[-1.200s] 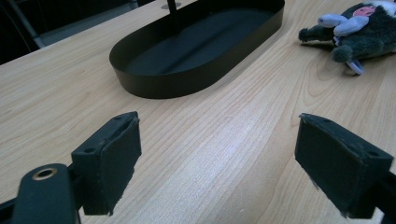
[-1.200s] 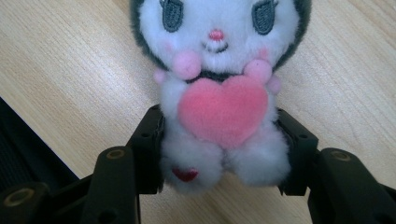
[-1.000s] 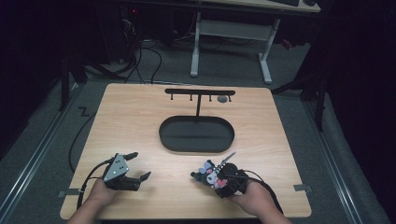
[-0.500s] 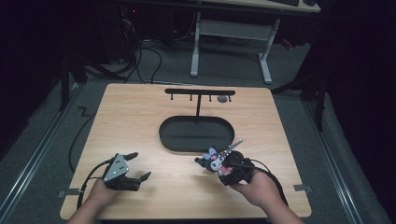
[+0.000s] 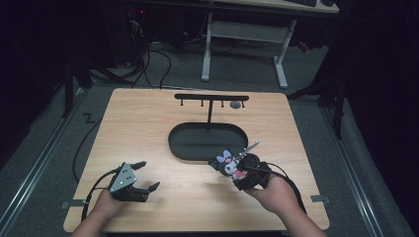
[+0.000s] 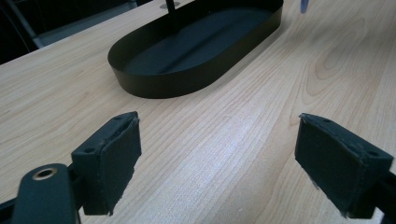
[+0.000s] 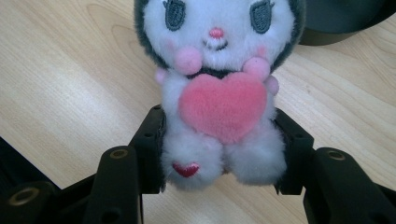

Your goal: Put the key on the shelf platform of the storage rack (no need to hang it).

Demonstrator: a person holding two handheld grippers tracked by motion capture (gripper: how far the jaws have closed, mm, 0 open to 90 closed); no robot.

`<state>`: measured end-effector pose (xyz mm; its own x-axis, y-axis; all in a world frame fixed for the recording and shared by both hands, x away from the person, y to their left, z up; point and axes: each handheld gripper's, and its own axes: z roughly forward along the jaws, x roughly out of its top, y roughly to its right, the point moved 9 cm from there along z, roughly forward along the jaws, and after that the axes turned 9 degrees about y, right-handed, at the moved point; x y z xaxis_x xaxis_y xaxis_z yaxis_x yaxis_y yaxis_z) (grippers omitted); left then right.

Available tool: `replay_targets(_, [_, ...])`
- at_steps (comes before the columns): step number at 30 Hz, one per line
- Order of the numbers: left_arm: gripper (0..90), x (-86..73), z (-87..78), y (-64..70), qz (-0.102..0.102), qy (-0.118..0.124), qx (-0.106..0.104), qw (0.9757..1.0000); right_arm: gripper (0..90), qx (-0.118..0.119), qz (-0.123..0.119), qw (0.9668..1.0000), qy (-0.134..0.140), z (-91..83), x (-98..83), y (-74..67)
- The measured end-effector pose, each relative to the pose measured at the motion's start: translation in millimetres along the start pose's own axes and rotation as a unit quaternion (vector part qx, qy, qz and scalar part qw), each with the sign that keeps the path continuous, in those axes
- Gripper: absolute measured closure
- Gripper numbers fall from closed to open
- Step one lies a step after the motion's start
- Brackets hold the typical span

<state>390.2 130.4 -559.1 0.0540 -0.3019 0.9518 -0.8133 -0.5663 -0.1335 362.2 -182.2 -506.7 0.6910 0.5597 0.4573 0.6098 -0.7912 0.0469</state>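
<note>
A small plush toy [image 7: 219, 88], white with a dark hood and a pink heart on its chest, hangs above the table with my right gripper [image 5: 236, 173] shut on its lower body. In the right gripper view both pads [image 7: 152, 140] press the toy's legs from either side. From above, the toy [image 5: 228, 164] sits just in front of the near rim of the black oval tray [image 5: 178, 145]. My left gripper [image 5: 148, 177] rests low over the front left of the table, open, nothing between its pads [image 6: 114, 154].
A black T-shaped rack [image 5: 211, 98] with small hooks rises from the tray's far side. The tray [image 6: 154, 84] lies ahead of my left gripper. The wooden table [image 5: 148, 123] ends close behind both hands. A cable [image 5: 81, 148] trails off the left edge.
My right gripper has lifted the plush toy off the table and carried it a little toward the tray. The left gripper has stayed where it was.
</note>
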Motion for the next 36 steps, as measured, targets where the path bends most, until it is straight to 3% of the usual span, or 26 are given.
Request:
replay_targets(12, [15.4,-0.1,-0.1,0.1,0.0,0.0,-0.001,1.0,48.2,-0.015,0.009,0.9998,0.007,-2.1,9.9,14.9])
replay_targets(21, [15.4,0.0,-0.5,0.2,-0.001,0.0,-0.003,1.0,48.2,-0.025,0.03,0.9992,0.009,-3.3,21.5,29.3])
replay_targets(36, [15.4,0.1,-0.7,0.6,0.0,0.001,-0.004,1.0,48.3,-0.042,0.043,0.9981,0.018,8.1,43.8,52.7])
